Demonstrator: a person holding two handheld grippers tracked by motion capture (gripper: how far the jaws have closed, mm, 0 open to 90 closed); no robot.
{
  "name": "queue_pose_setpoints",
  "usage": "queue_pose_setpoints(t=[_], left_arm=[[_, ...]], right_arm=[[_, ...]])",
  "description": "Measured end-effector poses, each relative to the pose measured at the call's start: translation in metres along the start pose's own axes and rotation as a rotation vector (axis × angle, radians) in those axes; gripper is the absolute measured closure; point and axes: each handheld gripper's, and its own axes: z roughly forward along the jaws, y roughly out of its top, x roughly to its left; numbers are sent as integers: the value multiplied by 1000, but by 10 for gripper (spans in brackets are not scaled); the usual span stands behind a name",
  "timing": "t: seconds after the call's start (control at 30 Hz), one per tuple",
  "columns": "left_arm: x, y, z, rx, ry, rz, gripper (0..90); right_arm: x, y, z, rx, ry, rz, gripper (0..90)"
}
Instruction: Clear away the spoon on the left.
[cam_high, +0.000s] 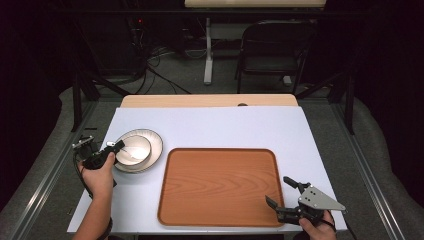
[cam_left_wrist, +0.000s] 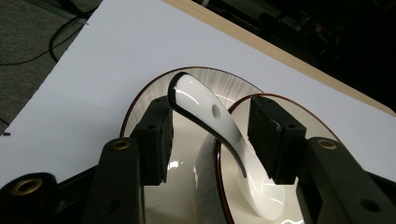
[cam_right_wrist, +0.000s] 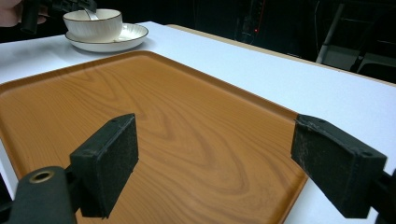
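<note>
At the left of the table (cam_high: 210, 127), the left gripper (cam_high: 119, 145) hangs over a white bowl (cam_high: 134, 149) that sits on a ribbed plate (cam_high: 155, 145) with a dark rim. A white ceramic spoon (cam_left_wrist: 205, 114) leans in the bowl, its scoop down inside and its handle rising over the rim. In the left gripper view the handle stands between the two black pads (cam_left_wrist: 156, 140); the jaws are open, with a gap on the right side, and whether the left pad touches the handle I cannot tell. Just right of the plate lies a wooden tray (cam_high: 220, 185), bare. At its near right corner the right gripper (cam_high: 281, 194) hovers with jaws spread wide, holding nothing.
</note>
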Motion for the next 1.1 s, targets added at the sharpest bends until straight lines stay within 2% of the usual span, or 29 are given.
queue_pose_setpoints(t=[0.5, 0.87, 1.1], left_arm=[[-3, -1, -2, 3, 1, 48, 637], [-1, 4, -7, -16, 2, 54, 702], [-5, 9, -13, -26, 12, 91, 757]], right_arm=[[0, 0, 0, -2, 1, -3, 144], [0, 0, 0, -2, 2, 0, 144], [0, 0, 0, 1, 4, 1, 144]])
